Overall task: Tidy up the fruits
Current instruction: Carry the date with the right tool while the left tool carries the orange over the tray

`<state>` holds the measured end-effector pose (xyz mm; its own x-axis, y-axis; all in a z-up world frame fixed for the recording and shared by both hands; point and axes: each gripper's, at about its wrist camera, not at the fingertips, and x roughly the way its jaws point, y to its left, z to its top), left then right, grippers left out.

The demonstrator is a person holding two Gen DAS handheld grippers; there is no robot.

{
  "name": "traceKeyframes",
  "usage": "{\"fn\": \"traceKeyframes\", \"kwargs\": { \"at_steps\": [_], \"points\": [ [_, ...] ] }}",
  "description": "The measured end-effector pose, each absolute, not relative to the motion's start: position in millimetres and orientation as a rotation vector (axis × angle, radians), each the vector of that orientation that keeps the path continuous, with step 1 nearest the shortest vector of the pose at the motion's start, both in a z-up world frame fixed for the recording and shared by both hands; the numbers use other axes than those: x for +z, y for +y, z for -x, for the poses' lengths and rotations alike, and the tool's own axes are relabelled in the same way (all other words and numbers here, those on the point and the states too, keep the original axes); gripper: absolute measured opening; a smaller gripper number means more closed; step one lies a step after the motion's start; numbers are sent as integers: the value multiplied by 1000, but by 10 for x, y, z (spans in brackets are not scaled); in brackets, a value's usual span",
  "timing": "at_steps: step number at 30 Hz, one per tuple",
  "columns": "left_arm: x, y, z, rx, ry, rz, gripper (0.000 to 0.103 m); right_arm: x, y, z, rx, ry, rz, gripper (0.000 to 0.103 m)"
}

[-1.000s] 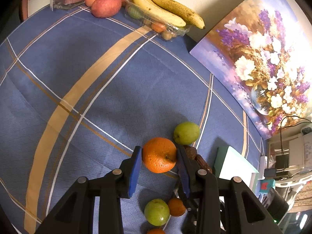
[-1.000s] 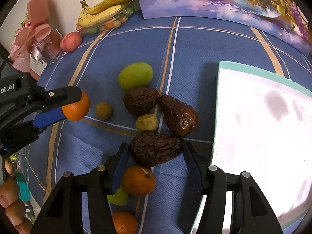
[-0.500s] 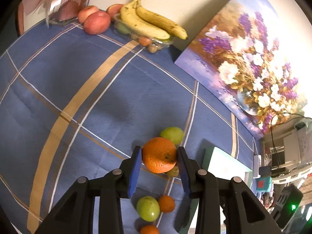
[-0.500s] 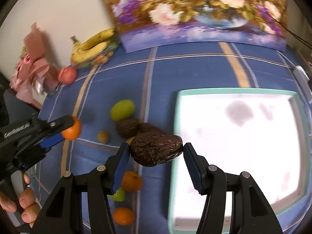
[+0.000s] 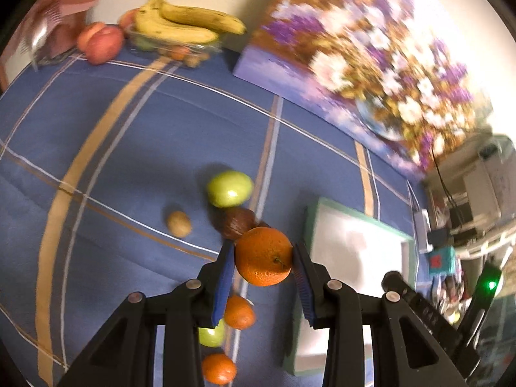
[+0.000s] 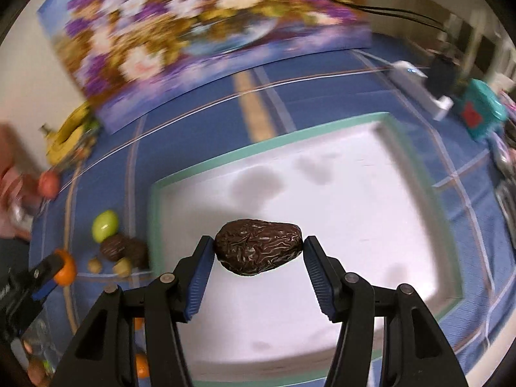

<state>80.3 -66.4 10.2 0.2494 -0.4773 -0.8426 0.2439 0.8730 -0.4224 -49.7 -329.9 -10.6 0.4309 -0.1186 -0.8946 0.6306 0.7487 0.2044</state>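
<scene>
My left gripper [image 5: 262,258] is shut on a large orange [image 5: 263,256] and holds it above the blue tablecloth, left of the white tray [image 5: 354,245]. My right gripper [image 6: 258,248] is shut on a wrinkled dark brown avocado [image 6: 258,245] and holds it over the white tray with green rim [image 6: 338,193]. On the cloth lie a green fruit [image 5: 229,188], a small brown kiwi [image 5: 179,223], a dark avocado [image 5: 237,224], two small oranges [image 5: 239,311] and another green fruit [image 5: 211,335]. The left gripper with its orange [image 6: 64,267] shows at the left of the right wrist view.
A clear box of bananas [image 5: 187,25] and red apples [image 5: 100,42] stand at the far edge by a pink gift bag [image 5: 61,22]. A flower painting [image 5: 371,64] leans on the wall. A teal box [image 6: 480,113] and cables lie right of the tray.
My right gripper has carried the avocado right, from the fruit pile to above the tray. My left gripper has lifted the orange and moved right toward the tray.
</scene>
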Motion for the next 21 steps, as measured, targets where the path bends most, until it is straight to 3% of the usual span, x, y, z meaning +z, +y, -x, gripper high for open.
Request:
{"fn": "traceKeyframes", "kwargs": {
  "at_steps": [21],
  "points": [
    [-222, -1969, 200, -730, 1291, -154, 39, 24, -3908, 1043, -698, 929, -668, 59]
  ]
}}
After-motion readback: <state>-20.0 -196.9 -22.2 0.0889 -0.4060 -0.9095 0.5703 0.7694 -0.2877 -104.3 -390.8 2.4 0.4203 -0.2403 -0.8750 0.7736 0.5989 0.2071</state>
